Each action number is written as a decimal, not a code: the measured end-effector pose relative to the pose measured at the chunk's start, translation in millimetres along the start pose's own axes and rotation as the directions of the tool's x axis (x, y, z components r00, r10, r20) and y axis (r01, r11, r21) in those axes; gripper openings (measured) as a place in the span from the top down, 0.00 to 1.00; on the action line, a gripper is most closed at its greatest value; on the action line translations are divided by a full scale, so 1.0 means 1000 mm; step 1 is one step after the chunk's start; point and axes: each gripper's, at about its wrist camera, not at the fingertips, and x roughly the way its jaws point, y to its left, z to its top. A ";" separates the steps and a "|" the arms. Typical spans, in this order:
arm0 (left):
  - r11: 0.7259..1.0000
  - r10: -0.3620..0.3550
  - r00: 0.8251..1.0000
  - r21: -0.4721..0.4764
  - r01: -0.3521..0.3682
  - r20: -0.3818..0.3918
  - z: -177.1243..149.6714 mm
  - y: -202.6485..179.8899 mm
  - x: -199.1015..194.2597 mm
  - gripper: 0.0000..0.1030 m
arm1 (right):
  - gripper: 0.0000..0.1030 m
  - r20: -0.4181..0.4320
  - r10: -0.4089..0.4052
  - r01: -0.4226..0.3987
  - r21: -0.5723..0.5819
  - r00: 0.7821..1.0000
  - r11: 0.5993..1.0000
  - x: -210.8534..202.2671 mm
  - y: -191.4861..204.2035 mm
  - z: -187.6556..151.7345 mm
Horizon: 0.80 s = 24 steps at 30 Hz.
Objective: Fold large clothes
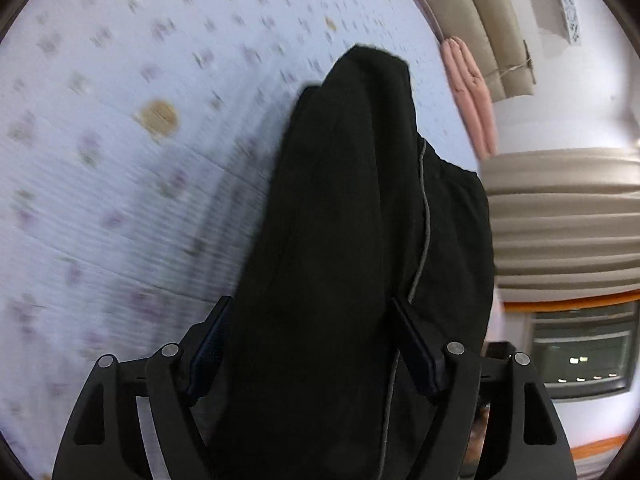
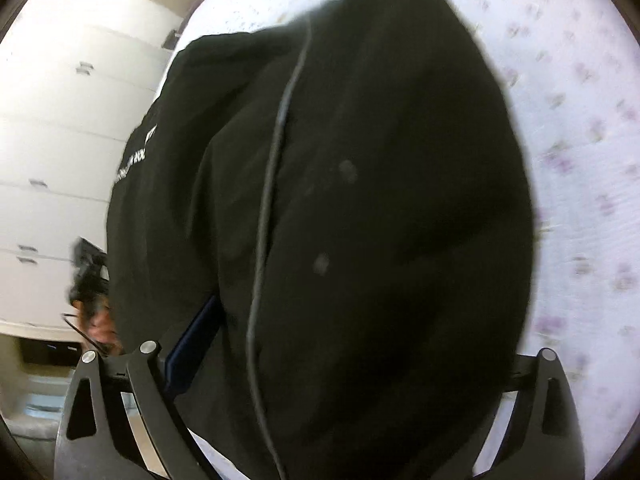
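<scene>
Black fabric filled both views: the large black garment (image 1: 360,240) hung bunched between the fingers of the left gripper (image 1: 312,344), whose jaws were closed on a thick wad of it, with the cloth draped forward over the floral bedsheet (image 1: 120,160) below. From the right wrist the same garment (image 2: 360,200) covered most of the frame and hid one finger of the right gripper (image 2: 320,360), so I could not tell for certain how its jaws stood, though the cloth seemed to be caught between them. A thin grey cord (image 1: 424,216) ran down the fabric in both views. Both pictures were smeared with motion blur. The risk, as I judged it, lay in the bunching: with so much cloth gathered in each grip, the garment could land crumpled on the sheet instead of flat, and the cord might snag on a finger during release. A beige curtain (image 1: 560,220) hung just beside the bed.
</scene>
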 end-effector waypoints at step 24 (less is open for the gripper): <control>0.972 0.108 0.959 0.172 -0.157 0.263 -0.153 -0.056 -0.081 0.71 | 0.53 0.095 -0.130 0.157 -0.403 0.987 0.902 -0.066 0.082 -0.029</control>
